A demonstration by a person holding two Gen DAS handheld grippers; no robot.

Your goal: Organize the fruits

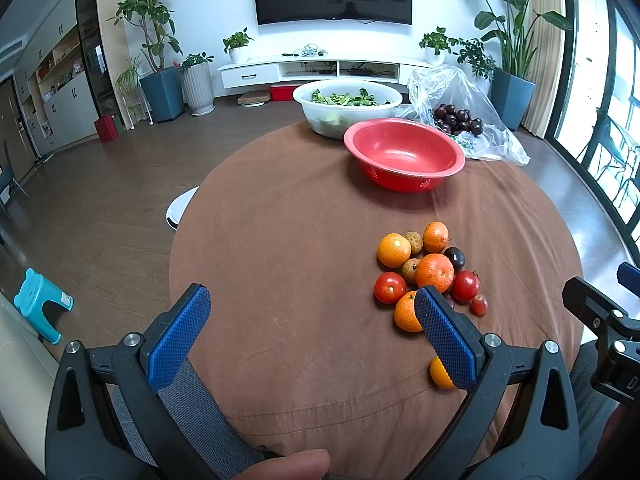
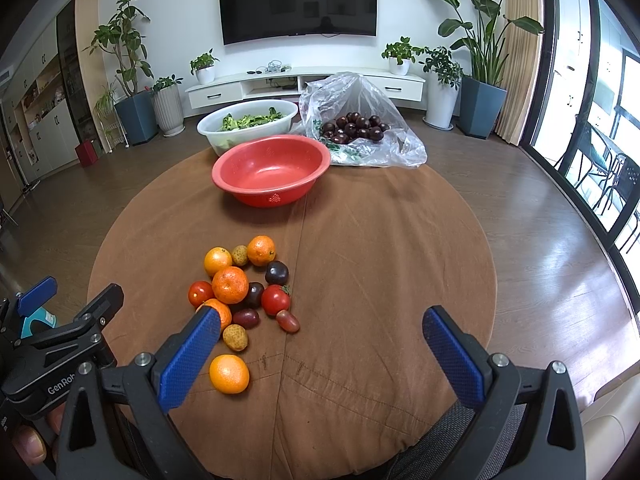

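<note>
Orange and red fruit pile (image 2: 244, 292) lies before the red bowl (image 2: 272, 172); both hand-held grippers (image 1: 312, 328) (image 2: 320, 344) gape wide, empty.

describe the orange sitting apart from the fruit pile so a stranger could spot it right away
On the round brown table, well in front of the red bowl, lies a cluster of fruit. At its near edge sits the lone orange. Unlike the others, it touches no other fruit.

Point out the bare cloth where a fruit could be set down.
Bare cloth lies right of the fruit pile, between it and the table's right edge, and in the strip between the pile and the red bowl. It is crowded behind that bowl: white bowl and plastic bag.
</note>
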